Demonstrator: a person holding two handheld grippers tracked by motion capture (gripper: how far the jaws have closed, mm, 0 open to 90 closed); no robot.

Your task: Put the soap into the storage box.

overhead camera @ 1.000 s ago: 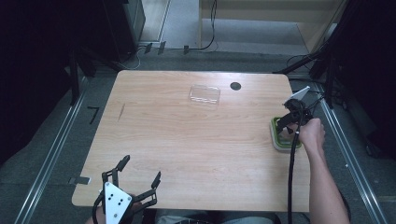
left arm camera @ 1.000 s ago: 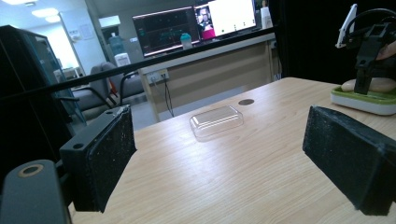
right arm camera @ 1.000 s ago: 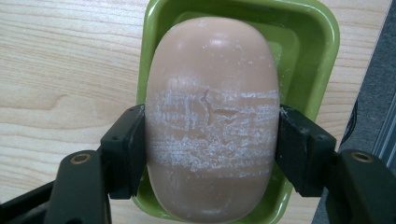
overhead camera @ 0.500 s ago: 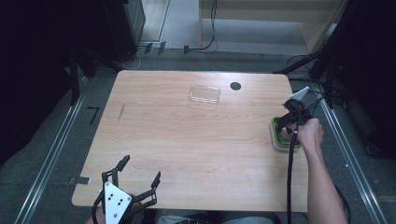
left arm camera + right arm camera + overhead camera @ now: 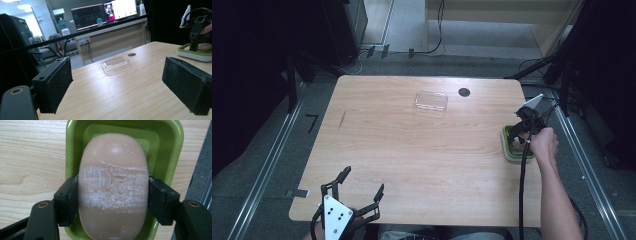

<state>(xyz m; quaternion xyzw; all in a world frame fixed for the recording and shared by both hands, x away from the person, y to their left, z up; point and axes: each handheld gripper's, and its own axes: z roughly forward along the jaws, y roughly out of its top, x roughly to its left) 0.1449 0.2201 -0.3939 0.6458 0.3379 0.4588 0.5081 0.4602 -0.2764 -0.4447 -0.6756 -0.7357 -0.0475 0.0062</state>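
A beige oval soap bar (image 5: 113,187) lies in a green soap dish (image 5: 172,157) at the table's right edge. My right gripper (image 5: 113,200) points down into the dish, and its jaws press the soap on both sides. From above, the right gripper (image 5: 521,134) covers the dish (image 5: 510,150). In the left gripper view the soap (image 5: 203,46) peeks above the dish's (image 5: 192,53) green and white rim. My left gripper (image 5: 358,187) hangs at the near left edge, open and empty, with its pads (image 5: 58,82) far apart.
A clear plastic lid (image 5: 431,101) lies flat at the far middle of the wooden table (image 5: 412,150); it also shows as lid (image 5: 116,64). A dark round hole (image 5: 464,92) sits beside it. Metal rails run along both sides of the table.
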